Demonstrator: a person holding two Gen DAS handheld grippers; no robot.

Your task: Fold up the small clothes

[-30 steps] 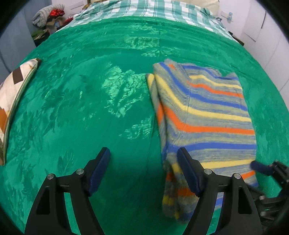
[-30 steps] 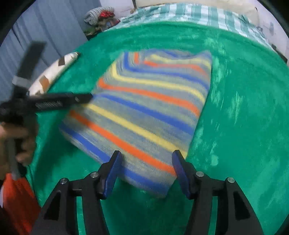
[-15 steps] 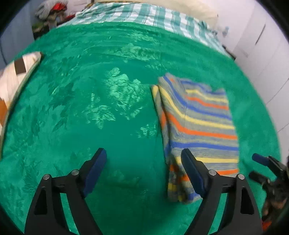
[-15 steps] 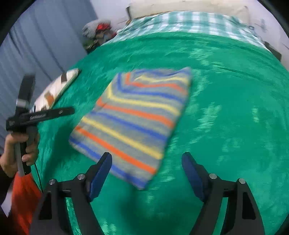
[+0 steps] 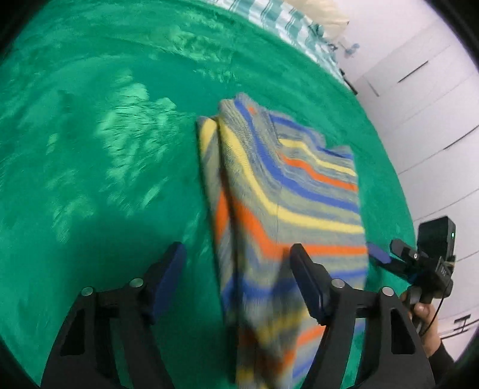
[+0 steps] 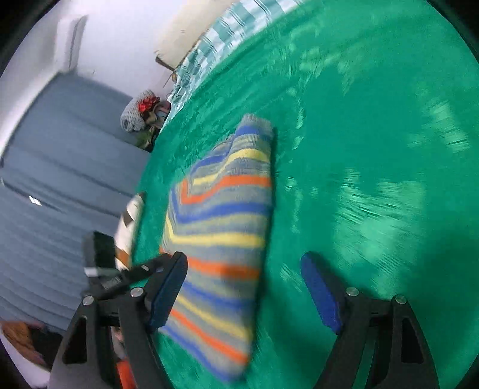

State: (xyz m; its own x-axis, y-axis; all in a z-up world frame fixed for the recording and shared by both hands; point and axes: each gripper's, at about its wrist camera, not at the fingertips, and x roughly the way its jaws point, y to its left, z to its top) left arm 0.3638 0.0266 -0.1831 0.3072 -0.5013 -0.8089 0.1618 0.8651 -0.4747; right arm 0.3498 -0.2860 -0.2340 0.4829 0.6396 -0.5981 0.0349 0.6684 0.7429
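A folded striped knit garment (image 5: 287,191), blue, yellow, orange and grey, lies flat on the green bedspread (image 5: 104,149). My left gripper (image 5: 238,284) is open and empty, its jaws straddling the garment's near left edge from above. The other gripper shows at the right edge of this view (image 5: 419,260). In the right wrist view the garment (image 6: 224,236) lies left of centre. My right gripper (image 6: 244,294) is open and empty, over the garment's near right edge. The left gripper's body (image 6: 119,275) shows at the left, blurred.
A patterned cushion (image 6: 130,221) lies left of the garment. A checked sheet (image 5: 287,27) covers the bed's far end. Piled clothes (image 6: 143,113) sit by a grey-blue curtain (image 6: 60,179). White cupboard doors (image 5: 425,119) stand to the right.
Both views have swung and tilted, with motion blur. The left gripper has moved right and now straddles the garment's edge. The right gripper has rolled. The garment lies still.
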